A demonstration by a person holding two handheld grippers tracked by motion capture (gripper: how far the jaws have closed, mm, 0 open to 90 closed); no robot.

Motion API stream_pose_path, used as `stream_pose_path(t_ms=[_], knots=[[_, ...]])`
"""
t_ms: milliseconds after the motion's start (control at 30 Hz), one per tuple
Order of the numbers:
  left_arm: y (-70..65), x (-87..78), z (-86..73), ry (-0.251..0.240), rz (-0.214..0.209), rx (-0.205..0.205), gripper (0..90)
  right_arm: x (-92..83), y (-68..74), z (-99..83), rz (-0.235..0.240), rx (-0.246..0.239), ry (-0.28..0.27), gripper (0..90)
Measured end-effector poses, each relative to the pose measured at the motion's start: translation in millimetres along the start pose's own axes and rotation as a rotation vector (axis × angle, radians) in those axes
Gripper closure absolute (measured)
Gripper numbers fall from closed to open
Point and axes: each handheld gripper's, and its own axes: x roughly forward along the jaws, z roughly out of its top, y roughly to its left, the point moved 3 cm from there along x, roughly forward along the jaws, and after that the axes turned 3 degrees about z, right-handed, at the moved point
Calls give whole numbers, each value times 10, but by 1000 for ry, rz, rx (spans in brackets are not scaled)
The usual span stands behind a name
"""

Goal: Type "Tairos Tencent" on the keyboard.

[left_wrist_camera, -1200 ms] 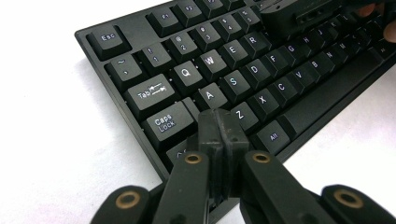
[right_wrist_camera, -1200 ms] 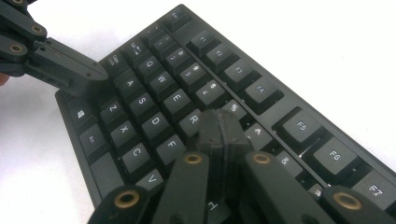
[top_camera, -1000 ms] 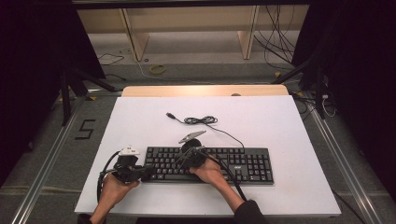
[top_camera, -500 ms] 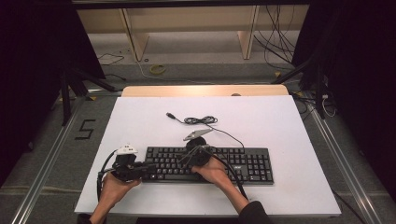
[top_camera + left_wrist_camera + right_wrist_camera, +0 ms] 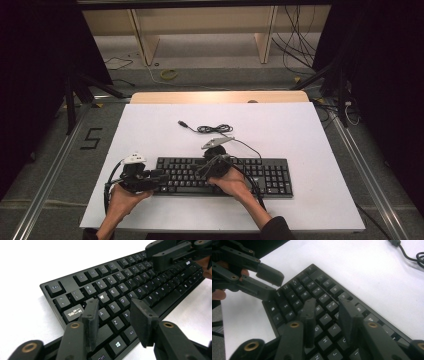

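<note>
Both jaws just opening over keyboard [image 5: 225,176]

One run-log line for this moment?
left gripper: jaws just opening, over keyboard left end | right gripper: jaws just opening, over middle keys | nothing gripped

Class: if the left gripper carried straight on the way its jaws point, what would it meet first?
Most likely the keyboard: the left gripper, jaws open, points low over its letter keys, though depth is hard to judge.

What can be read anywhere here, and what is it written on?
"5": dark mark on the floor left of the table.
"Esc", "Tab", "Q W E R", "A S D", "Z X", "Ctrl", "Alt": caps of the keyboard.
"G", "H", "J", "Y", "U": caps in the right gripper view.
Function-row legends: too blurred.
</note>
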Motion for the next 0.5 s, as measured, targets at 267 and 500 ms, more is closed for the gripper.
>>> stream_pose_path(t_ms=[267, 500], knots=[[-3, 22, 35, -13, -2, -7, 486, -74, -12, -24, 0, 3, -13, 584], [-11, 57, 77, -25, -7, 5, 378, -156, 4, -74, 18, 15, -27, 501]])
